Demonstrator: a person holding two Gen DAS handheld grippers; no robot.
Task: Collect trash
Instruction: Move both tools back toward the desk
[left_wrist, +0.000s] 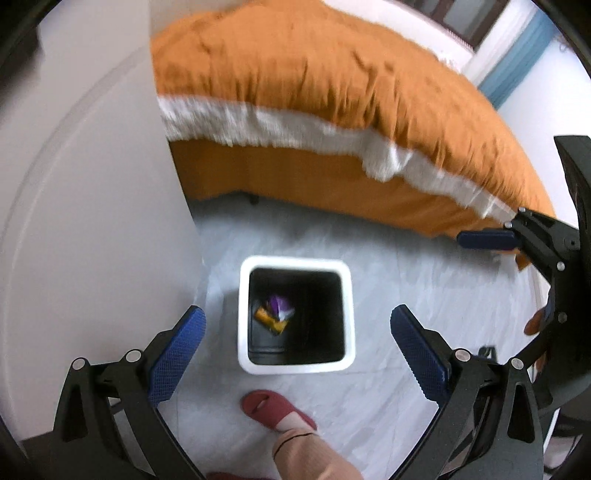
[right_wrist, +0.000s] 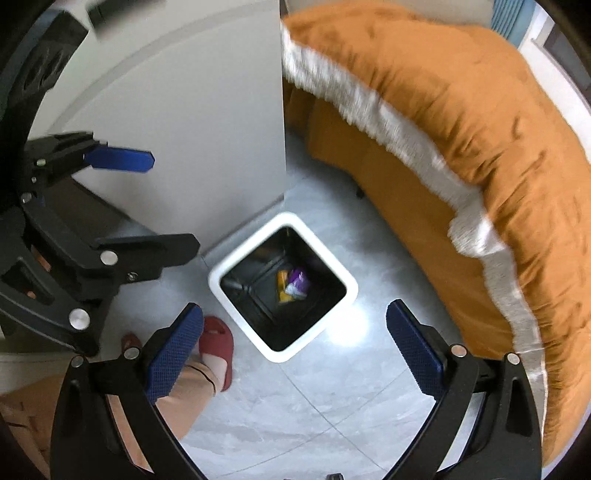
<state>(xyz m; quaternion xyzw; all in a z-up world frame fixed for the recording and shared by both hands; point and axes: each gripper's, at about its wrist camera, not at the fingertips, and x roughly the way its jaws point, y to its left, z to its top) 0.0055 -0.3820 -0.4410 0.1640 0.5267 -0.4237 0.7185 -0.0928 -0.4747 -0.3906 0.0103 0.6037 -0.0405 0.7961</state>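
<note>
**Both grippers wide over the bin, wrappers at the bottom**

Starting at the left in my left wrist view: a white cabinet panel (left_wrist: 92, 184) fills that side, and the orange bedspread (left_wrist: 332, 85) with its white fringe runs across the top. My left gripper (left_wrist: 297, 350) points steeply down at the floor, jaws spread wide, nothing between the blue pads (left_wrist: 177, 354). Framed between them stands the white square trash bin (left_wrist: 295, 365), upright on the grey marble floor (left_wrist: 424, 295), its mouth facing straight up at me. Down on its dark bottom lie the trash wrappers (left_wrist: 275, 314), an orange-yellow one and a purple one bunched together, toward the left side of the bin. The orange piece's long axis runs diagonally, upper left to lower right. Just below the bin, my red slipper (left_wrist: 273, 406) and beige trouser leg. At the far right edge, my right gripper (left_wrist: 491, 240) pokes in sideways.

Over to the right wrist view: my left gripper shows at the left edge, one blue pad level. Then the slipper, close beside the bin, not touching as far as I can tell. My right gripper (right_wrist: 295, 347) also aims almost straight down, jaws fully apart and empty. The bin sits turned like a diamond here, wrappers inside, the orange one standing nearly vertical in the frame. Bedspread curves down the right.
</note>
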